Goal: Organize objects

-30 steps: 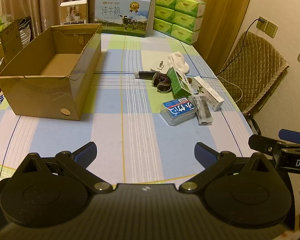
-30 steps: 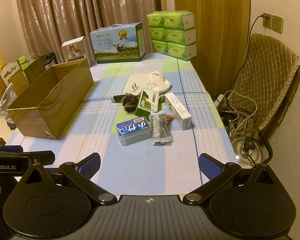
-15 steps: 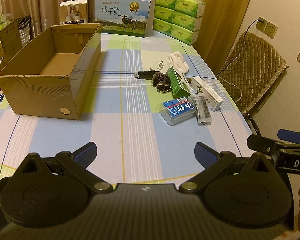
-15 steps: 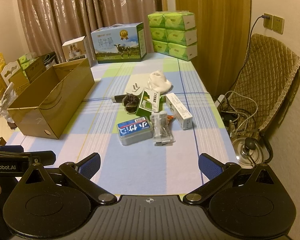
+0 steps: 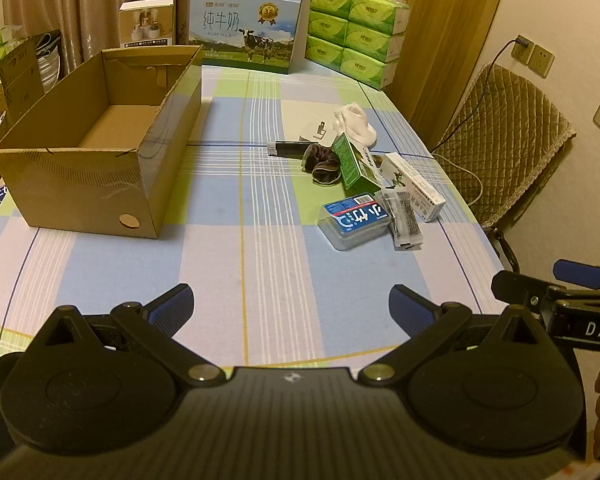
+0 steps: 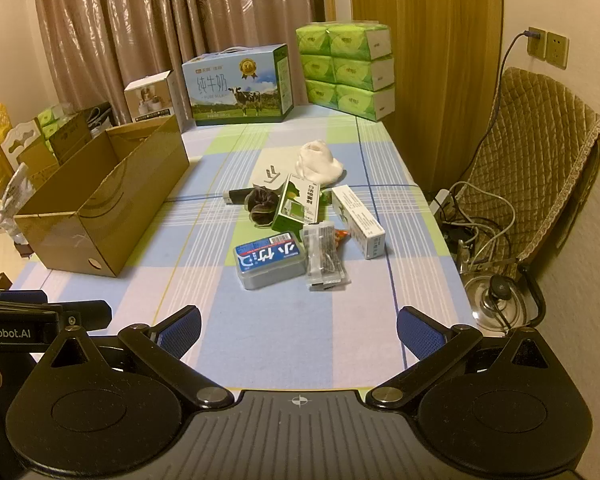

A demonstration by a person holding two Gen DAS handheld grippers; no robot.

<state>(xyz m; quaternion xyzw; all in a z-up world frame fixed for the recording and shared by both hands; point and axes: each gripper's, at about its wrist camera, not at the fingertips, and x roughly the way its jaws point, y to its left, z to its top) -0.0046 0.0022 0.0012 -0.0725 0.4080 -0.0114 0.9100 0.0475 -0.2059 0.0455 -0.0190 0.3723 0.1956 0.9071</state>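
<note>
Both tools gape wide, holding nothing — left tool (image 5: 290,306), right tool (image 6: 298,326) at frame bottom. The clutter, blue case (image 6: 270,260) included, sits centre-right on the tabletop (image 6: 284,336); the open cardboard box (image 5: 96,152) waits upper left — likely the destination.

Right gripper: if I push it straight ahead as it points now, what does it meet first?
Probably the blue-labelled clear case, nearest in front of the open right gripper; only bare tablecloth lies between. Depth is uncertain.
</note>
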